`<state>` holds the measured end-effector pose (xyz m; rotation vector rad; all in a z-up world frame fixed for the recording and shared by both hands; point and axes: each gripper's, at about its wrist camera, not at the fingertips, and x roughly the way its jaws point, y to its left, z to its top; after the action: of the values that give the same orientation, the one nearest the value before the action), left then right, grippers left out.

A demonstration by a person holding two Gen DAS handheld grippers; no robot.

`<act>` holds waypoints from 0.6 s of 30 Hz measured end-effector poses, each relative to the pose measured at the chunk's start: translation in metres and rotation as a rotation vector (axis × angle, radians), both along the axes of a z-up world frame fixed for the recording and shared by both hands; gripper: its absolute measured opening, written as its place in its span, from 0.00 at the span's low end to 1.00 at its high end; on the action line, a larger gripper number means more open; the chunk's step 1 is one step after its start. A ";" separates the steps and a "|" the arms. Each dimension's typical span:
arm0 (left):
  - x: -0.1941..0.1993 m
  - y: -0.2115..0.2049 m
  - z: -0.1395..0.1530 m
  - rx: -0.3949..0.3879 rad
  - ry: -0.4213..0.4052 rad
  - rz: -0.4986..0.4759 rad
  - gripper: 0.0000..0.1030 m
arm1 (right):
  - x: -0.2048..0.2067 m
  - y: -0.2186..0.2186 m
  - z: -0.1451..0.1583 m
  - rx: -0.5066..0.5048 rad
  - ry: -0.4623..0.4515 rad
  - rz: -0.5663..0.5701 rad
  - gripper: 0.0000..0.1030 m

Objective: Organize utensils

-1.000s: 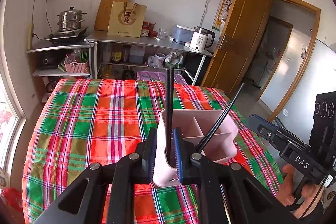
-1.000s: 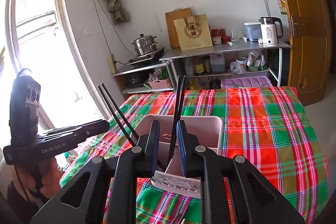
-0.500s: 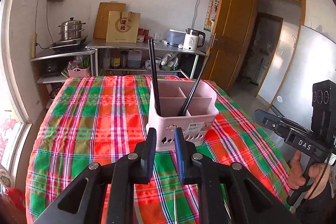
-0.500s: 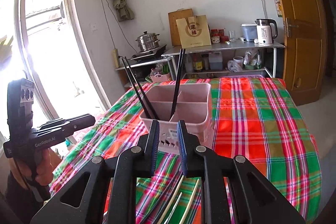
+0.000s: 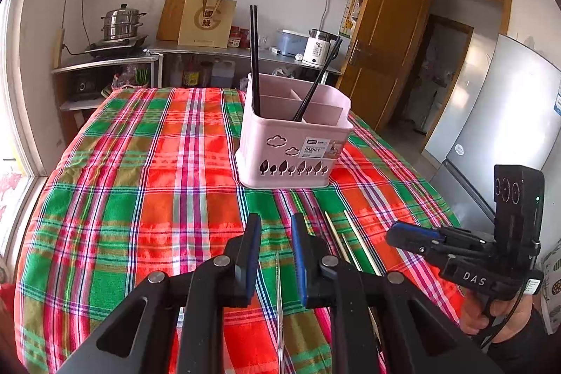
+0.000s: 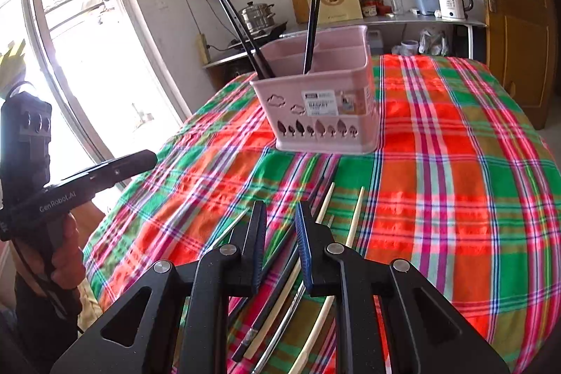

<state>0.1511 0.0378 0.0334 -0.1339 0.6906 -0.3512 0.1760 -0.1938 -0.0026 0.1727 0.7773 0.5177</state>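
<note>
Plaid table (image 5: 140,184), pink basket (image 5: 294,142) mid-cloth with black chopsticks (image 5: 255,58) standing inside. Pale chopsticks (image 6: 354,219) lie loose near the front edge. Left gripper (image 5: 274,255) and right gripper (image 6: 279,244): jaws narrowly parted, gripping nothing. Thin sticks could roll or slip when pinched.

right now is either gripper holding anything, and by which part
Nothing is held. The left gripper and right gripper both show a bare gap between their pads, hovering over loose chopsticks on the cloth.
</note>
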 end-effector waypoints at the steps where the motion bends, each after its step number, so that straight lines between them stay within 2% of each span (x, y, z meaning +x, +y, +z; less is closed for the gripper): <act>1: -0.001 0.001 -0.002 -0.002 0.003 0.000 0.16 | 0.000 0.002 -0.006 -0.008 0.013 0.002 0.17; 10: 0.000 0.006 -0.011 -0.023 0.029 0.006 0.16 | 0.019 0.019 -0.046 -0.033 0.154 0.049 0.16; 18: 0.005 0.004 -0.014 -0.031 0.044 0.005 0.16 | 0.019 0.005 -0.051 -0.114 0.167 0.015 0.14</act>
<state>0.1560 0.0415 0.0192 -0.1729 0.7282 -0.3556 0.1953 -0.1893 -0.0535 0.1055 0.9695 0.4753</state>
